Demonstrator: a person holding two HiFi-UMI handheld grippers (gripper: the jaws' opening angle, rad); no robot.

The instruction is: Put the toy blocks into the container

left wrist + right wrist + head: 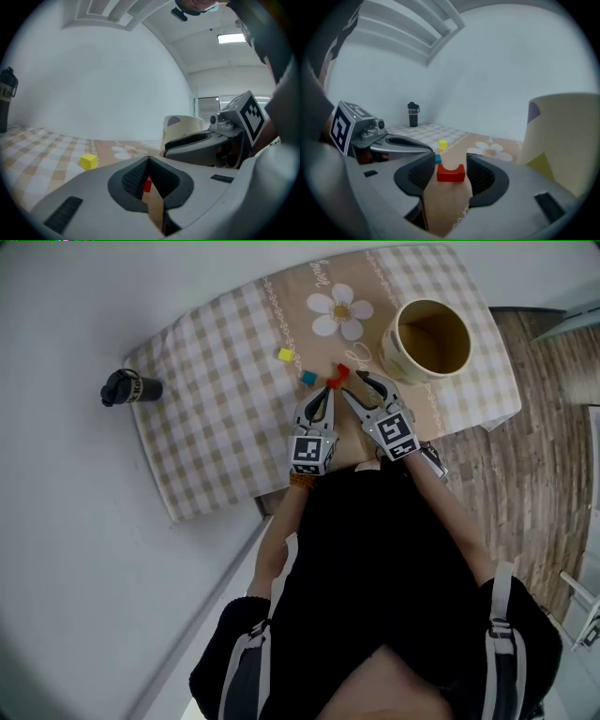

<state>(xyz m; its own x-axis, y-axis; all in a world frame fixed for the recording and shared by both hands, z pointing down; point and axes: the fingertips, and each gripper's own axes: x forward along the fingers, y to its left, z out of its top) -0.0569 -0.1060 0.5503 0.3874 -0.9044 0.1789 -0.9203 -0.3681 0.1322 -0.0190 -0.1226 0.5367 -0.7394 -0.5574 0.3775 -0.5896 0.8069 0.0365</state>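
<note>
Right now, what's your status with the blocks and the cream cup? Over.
Left gripper shut, empty. Right gripper open, red arch-shaped block between its jaws, ungripped. Yellow cube and blue cube on the checked cloth. Nothing blocking the cream cup.

White wall (108,79), wood-plank floor (548,409), checked table (216,418).

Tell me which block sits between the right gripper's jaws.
The red notched block; the blue block and yellow block lie farther back on the cloth.

Red block (451,173), yellow block (285,354), beige-checked tablecloth (206,418)
</note>
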